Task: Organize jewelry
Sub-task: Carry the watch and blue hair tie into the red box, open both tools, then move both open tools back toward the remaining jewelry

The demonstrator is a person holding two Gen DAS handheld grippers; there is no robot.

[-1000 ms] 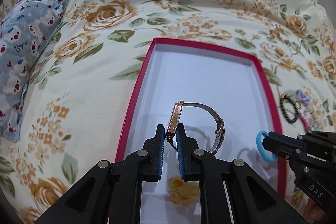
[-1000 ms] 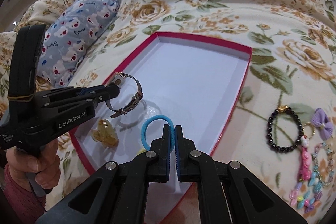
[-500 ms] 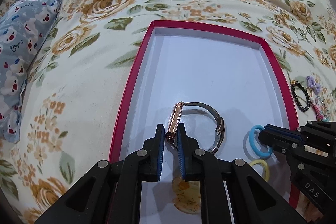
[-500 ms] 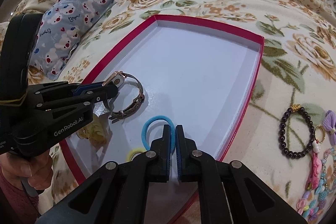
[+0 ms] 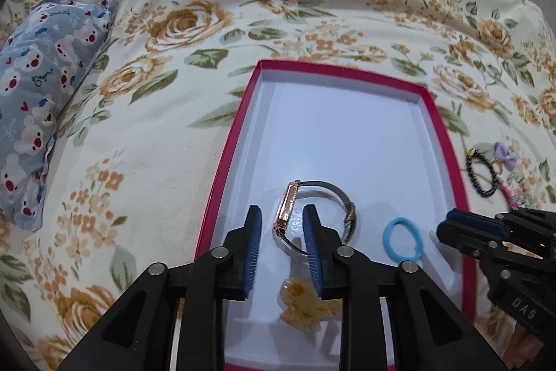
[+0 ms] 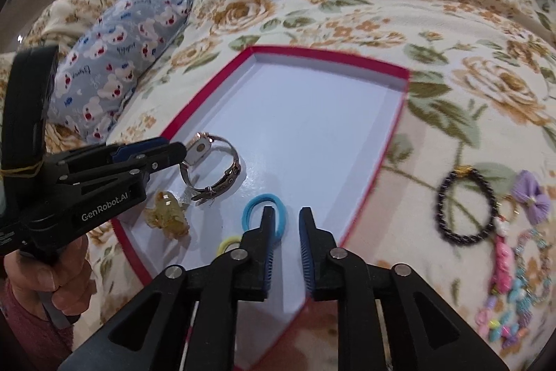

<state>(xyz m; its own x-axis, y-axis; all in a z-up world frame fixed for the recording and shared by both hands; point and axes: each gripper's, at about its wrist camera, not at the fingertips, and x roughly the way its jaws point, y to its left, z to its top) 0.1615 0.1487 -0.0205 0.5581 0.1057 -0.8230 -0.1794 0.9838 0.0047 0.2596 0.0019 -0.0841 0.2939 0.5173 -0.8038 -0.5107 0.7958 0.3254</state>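
Your left gripper (image 5: 282, 244) jaws just opened, apart w/ watch (image 5: 312, 214) loose between them in box (image 5: 222, 162). Right gripper (image 6: 285, 246) jaws also apart; blue hair tie (image 6: 255, 204) by left jaw.

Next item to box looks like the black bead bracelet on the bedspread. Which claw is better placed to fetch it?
Probably the right claw: open and empty, and the black bead bracelet lies to its right outside the red box. The left claw sits farther away, straddling the watch.

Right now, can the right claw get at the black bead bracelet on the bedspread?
Probably yes. The right claw is open and empty over the tray's near right corner; the bracelet lies in the open just past the rim, only the low red rim between them.
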